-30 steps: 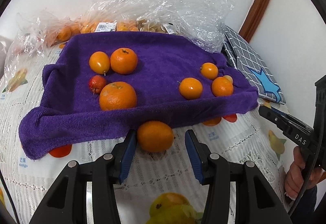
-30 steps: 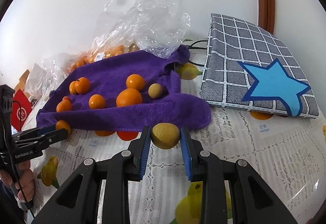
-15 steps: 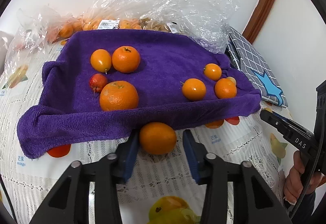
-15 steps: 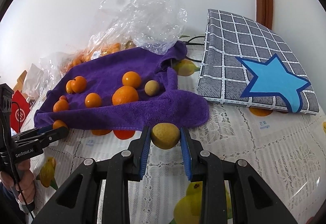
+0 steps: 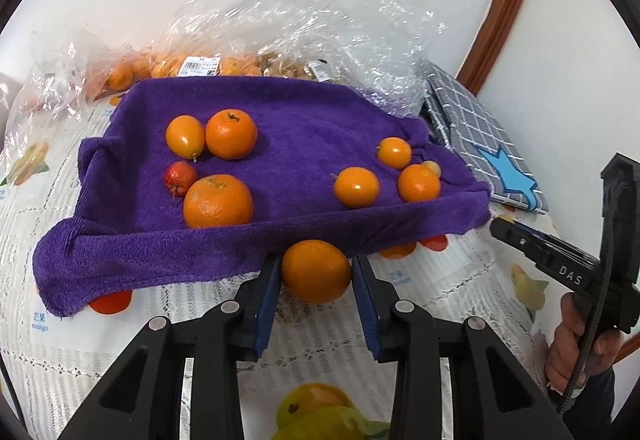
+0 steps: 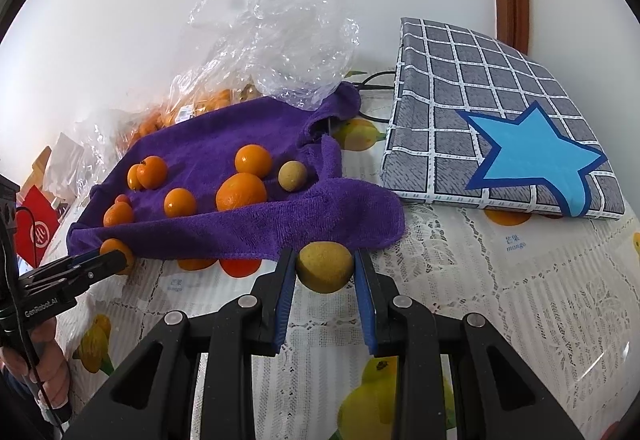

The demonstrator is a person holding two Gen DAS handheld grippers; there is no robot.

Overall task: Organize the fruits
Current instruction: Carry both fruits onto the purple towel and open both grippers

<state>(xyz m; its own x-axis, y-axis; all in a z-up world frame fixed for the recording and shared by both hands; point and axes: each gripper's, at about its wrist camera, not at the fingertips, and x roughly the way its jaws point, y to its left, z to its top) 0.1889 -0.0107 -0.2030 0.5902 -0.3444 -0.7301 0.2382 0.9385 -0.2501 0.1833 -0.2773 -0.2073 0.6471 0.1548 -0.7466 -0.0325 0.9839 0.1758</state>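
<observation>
Left gripper (image 5: 316, 276) just closing onto orange (image 5: 316, 271); right gripper (image 6: 325, 268) clamping yellow-brown fruit (image 6: 325, 267); lifting both gently onto purple towel (image 5: 312, 144).

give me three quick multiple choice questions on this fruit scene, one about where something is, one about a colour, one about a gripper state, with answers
1. Where does the small red fruit lie?
A. on the purple towel, beside the big orange
B. on the checked cushion
C. inside the plastic bag

2. What colour is the fruit between the right gripper's fingers?
A. bright red
B. dull yellow-tan
C. dark green

3. How does the left gripper stand?
A. wide open over bare cloth
B. closed on a corner of the towel
C. closed around an orange

Answers:
1 A, it sits on the towel against the large orange.
2 B, the held fruit is yellowish tan, unlike the oranges.
3 C, its jaws have just been closing and both blue pads now meet the orange's sides.
</observation>
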